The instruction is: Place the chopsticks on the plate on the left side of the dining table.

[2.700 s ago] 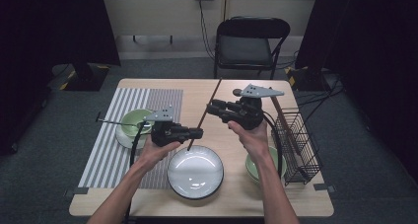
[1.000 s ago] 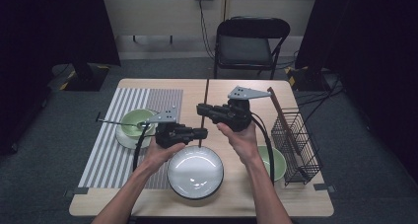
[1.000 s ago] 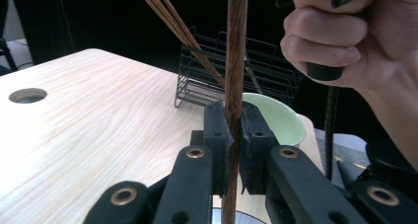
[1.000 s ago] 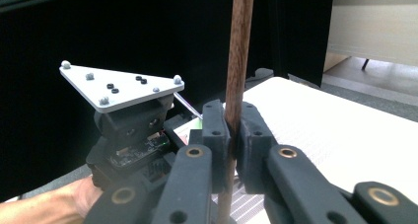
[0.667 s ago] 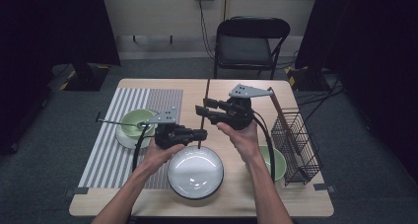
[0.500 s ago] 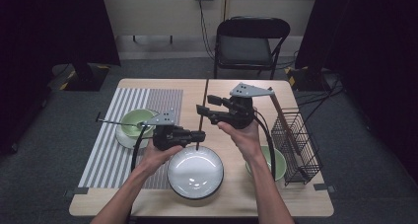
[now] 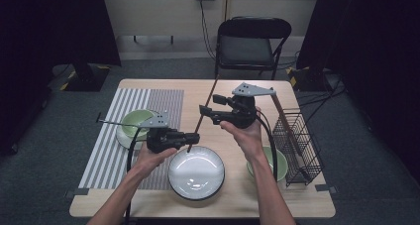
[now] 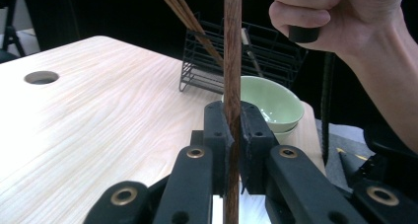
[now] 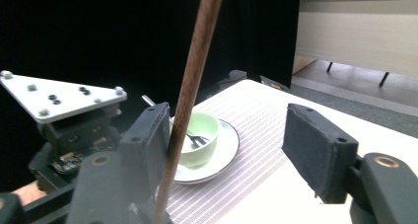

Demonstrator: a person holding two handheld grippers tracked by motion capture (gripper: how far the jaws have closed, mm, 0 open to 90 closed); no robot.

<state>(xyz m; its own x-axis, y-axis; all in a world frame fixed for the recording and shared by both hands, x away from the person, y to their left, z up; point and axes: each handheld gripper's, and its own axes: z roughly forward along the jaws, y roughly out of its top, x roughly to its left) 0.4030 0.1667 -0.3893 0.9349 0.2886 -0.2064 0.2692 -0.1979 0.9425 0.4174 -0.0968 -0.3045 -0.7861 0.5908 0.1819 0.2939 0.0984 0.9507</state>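
Since the frame one second ago, the right gripper point(image 7: 205, 112) has been opening its jaws: they now stand wide apart, and the long dark brown wooden chopstick point(image 7: 202, 115) that they clamped then stands loose between them. In the right gripper view the chopstick point(image 9: 188, 100) lies just beside the left pad, well apart from the right pad; whether it touches the left pad cannot be told.

The left gripper point(image 7: 192, 137) is closed on the chopstick near its lower end. In the left gripper view both pads press the stick point(image 8: 231, 61) from either side, and the stick rises steeply through the frame.

In the high view the chopstick slants up and away from the left gripper, past the right gripper, above the light wooden table point(image 7: 233, 88). Its lower tip sits just above the far rim of the large white round plate with a dark edge point(image 7: 196, 173).

Further items:
- a pale green bowl on a white saucer point(image 7: 134, 125), with a metal utensil in it, on the grey striped placemat point(image 7: 119, 136);
- a second pale green bowl point(image 7: 277, 161) beside the black wire rack point(image 7: 297, 140);
- more brown chopsticks point(image 8: 185, 14) leaning in that rack.
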